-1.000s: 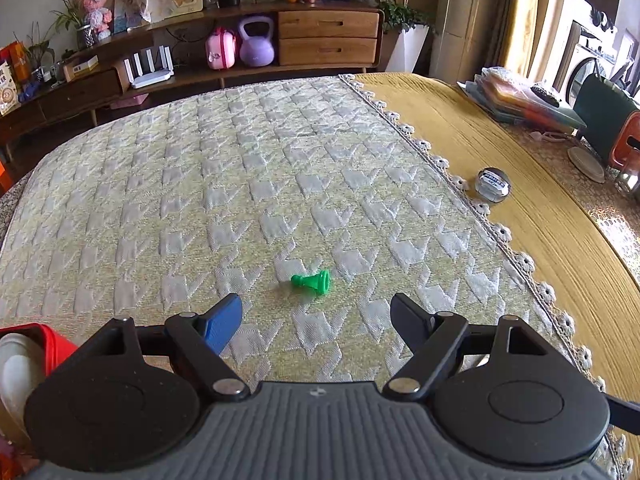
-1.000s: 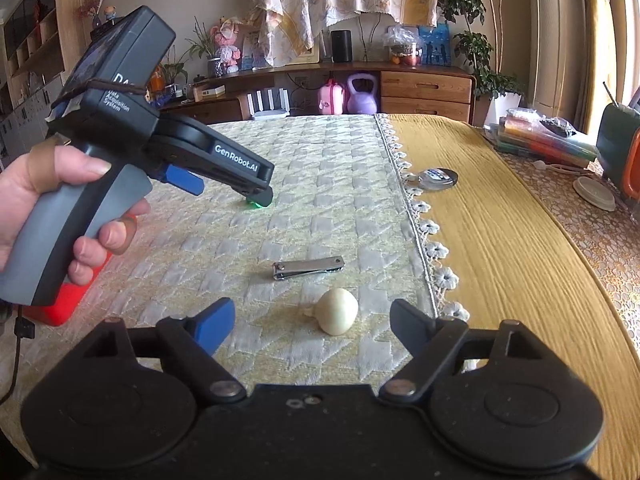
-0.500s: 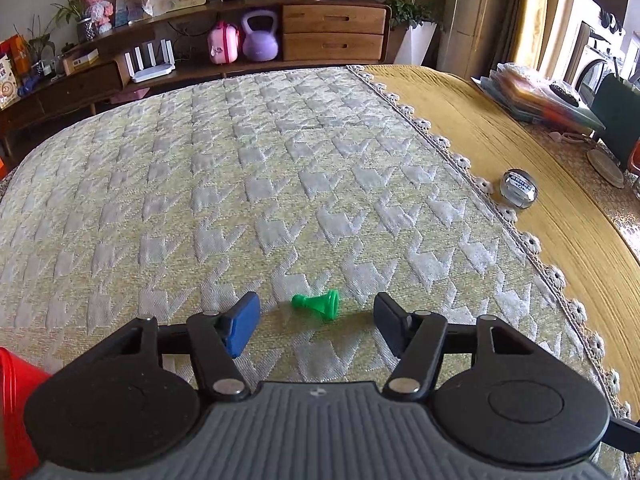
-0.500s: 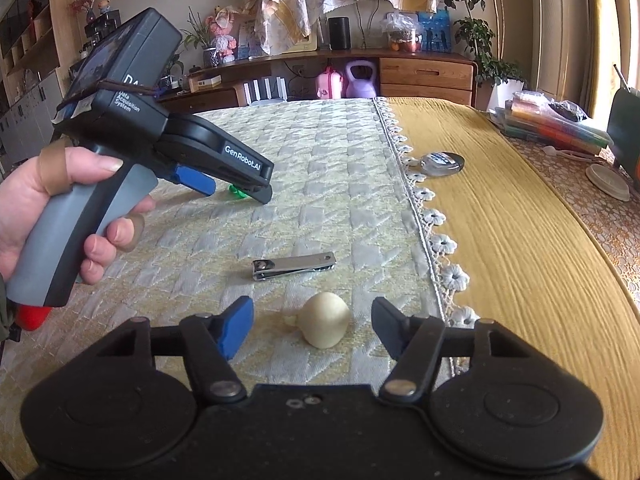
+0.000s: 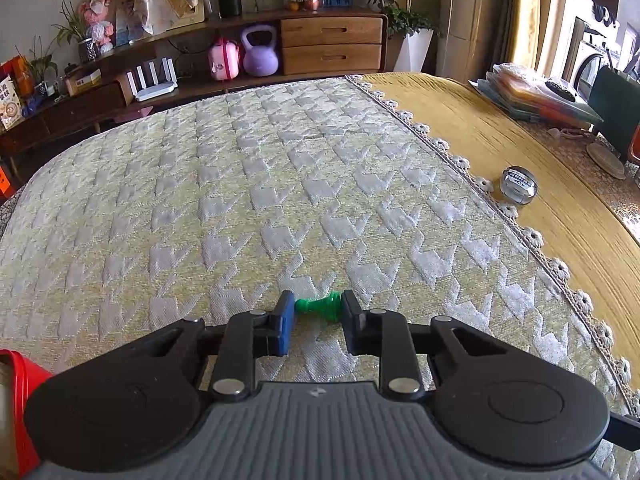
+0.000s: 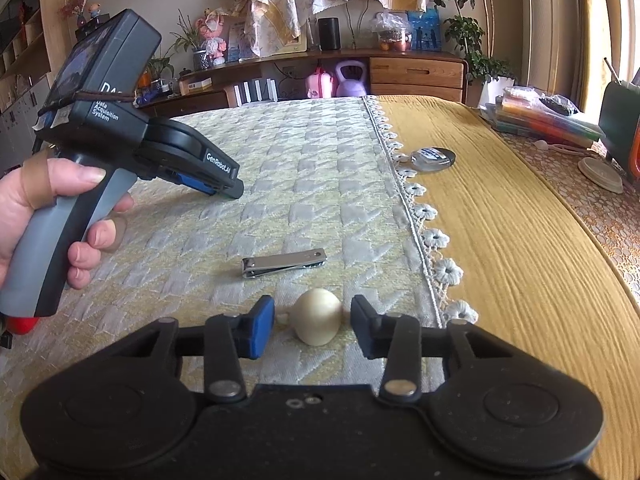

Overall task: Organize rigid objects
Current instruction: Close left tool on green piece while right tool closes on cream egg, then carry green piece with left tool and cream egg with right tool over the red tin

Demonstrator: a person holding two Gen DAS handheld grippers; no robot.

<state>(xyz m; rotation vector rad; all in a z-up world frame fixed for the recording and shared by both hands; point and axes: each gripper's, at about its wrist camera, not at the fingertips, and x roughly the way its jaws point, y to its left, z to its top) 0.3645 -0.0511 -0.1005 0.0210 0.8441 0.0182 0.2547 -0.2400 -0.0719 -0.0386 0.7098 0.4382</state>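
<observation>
Left wrist view: the left tool point(image 5: 318, 312) points down at the quilted cloth point(image 5: 280, 184) covering the bench. A small green pawn-shaped piece point(image 5: 319, 305) lies on its side between the two pads, its narrow end at the blue pad and its wide base at the black pad. The jaws are closing, and both pads appear to touch the piece end to end. The piece is judged light, stiff and smooth; held lengthwise by its tips it may pivot or pop out, so a grip across the wider base would likely be more secure. A round metal tin point(image 5: 518, 184) sits well apart on the yellow cloth point(image 5: 540, 240).

Right wrist view: the right tool point(image 6: 313, 325) brackets a cream egg-shaped object point(image 6: 318, 316) resting on the quilted cloth. The jaws are closing; a small gap remains visible on each side, so nothing is gripped yet. The rounded surface is judged slippery and possibly fragile; contact should fall on its widest girth. A nail clipper point(image 6: 284, 263) lies just beyond it. The person's hand point(image 6: 44, 216) holds the left tool.
</observation>
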